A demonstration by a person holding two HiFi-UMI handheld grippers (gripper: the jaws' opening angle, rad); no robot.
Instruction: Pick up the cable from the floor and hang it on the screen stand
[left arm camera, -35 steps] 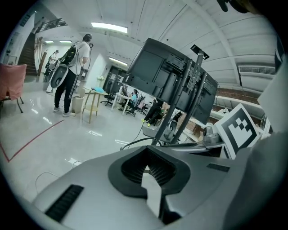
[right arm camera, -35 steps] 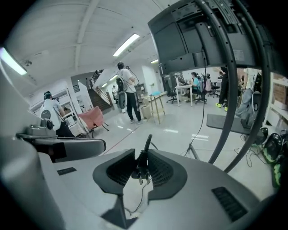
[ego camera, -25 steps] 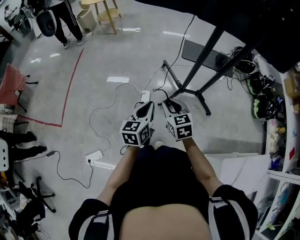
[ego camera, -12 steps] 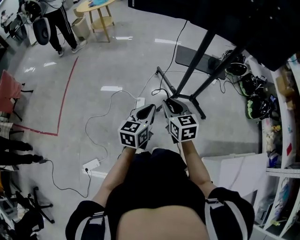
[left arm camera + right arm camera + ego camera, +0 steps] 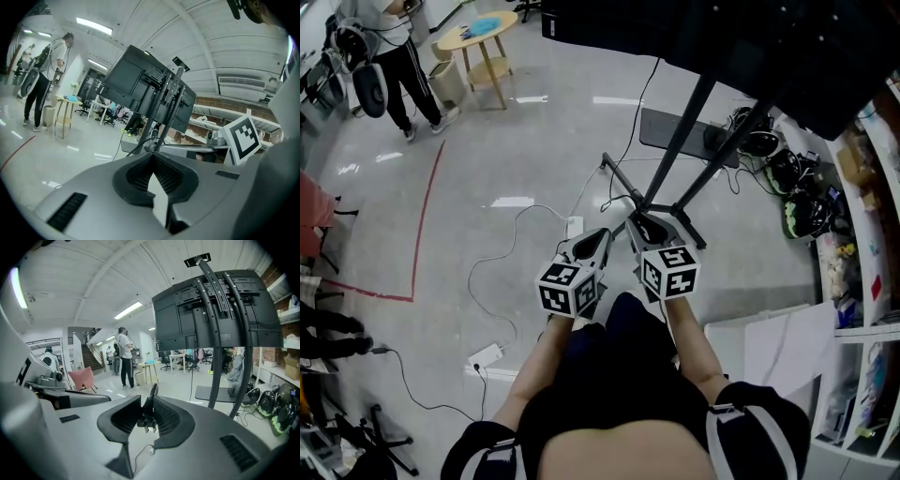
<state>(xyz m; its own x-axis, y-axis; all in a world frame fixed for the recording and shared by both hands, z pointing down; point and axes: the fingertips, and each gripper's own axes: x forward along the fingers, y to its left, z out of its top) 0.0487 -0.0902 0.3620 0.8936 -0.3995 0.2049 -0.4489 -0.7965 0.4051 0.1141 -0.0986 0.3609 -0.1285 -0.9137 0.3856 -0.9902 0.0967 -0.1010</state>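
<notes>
The screen (image 5: 722, 37) is cut off up top; both arms (image 5: 539, 352) reach forward, right claw (image 5: 149, 404) pinching the plug (image 5: 148, 419), left claw (image 5: 152, 161) pressed together.

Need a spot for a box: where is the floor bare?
Bare floor lies between the red tape line, the round table and the screen stand. Crowded: the near floor, where the white cable loops, and right of the stand, by the helmets.
</notes>
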